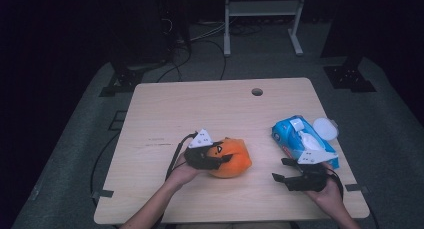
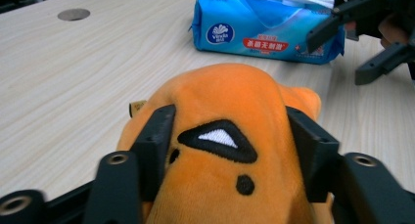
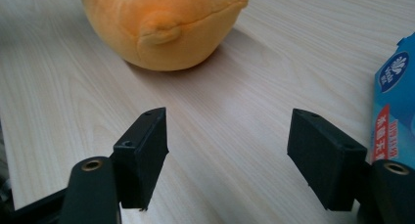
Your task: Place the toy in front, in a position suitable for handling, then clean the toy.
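An orange plush toy (image 1: 234,159) with black and white stitched marks lies on the wooden table (image 1: 175,109), near its front middle. My left gripper (image 1: 222,156) comes in from the left, and its two black jaws flank the toy (image 2: 230,97) and press into its sides. My right gripper (image 1: 279,169) hovers low over the table at the front right, pointing left toward the toy (image 3: 161,23). In its own view the right gripper (image 3: 227,136) stands open, with bare wood between the jaws.
A blue pack of wet wipes (image 1: 300,139) lies at the right, just behind my right hand, with a wipe sticking out of its top. A white round lid (image 1: 325,127) sits beside it. A cable hole (image 1: 257,92) is at the table's far edge.
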A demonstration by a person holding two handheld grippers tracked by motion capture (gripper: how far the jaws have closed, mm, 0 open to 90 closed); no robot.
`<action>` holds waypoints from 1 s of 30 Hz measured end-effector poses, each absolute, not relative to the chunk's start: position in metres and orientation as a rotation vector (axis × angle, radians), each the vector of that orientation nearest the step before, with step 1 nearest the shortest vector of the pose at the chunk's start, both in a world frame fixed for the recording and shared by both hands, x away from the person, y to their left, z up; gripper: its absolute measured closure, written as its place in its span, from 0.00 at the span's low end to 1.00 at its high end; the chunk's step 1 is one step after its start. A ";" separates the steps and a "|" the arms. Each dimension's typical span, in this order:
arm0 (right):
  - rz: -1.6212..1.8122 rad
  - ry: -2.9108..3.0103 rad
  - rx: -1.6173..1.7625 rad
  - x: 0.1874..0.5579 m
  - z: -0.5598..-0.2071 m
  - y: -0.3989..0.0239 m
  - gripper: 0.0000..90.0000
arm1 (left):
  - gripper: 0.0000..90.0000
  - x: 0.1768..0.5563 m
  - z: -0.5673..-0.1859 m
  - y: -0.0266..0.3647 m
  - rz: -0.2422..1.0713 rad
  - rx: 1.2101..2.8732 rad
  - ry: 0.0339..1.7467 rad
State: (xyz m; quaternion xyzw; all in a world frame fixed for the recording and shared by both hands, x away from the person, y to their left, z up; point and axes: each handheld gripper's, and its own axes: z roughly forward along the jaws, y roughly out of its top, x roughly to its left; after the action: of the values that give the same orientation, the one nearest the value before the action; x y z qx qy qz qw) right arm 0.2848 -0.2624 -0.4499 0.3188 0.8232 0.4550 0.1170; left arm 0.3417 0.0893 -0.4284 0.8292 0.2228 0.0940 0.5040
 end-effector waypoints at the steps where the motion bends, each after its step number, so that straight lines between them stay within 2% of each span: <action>1: 1.330 2.409 0.933 0.286 -0.450 -0.263 0.33 | 0.42 0.341 -0.428 0.090 0.216 2.004 0.546; 5: 1.347 2.397 0.947 0.286 -0.449 -0.268 0.33 | 0.28 0.335 -0.429 0.089 0.213 2.004 0.548; 16: 1.366 2.328 0.912 0.273 -0.428 -0.273 0.33 | 0.23 0.324 -0.433 0.093 0.228 1.971 0.539; 30: 1.341 2.227 0.982 0.303 -0.401 -0.299 0.33 | 0.20 0.320 -0.435 0.092 0.271 1.998 0.502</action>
State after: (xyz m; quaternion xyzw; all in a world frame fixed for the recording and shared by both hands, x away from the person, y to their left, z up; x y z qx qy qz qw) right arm 0.3028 -0.2992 -0.4011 0.3476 0.7883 0.4745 0.1804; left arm 0.3203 0.0918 -0.4348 0.8287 0.2082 0.1123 0.5072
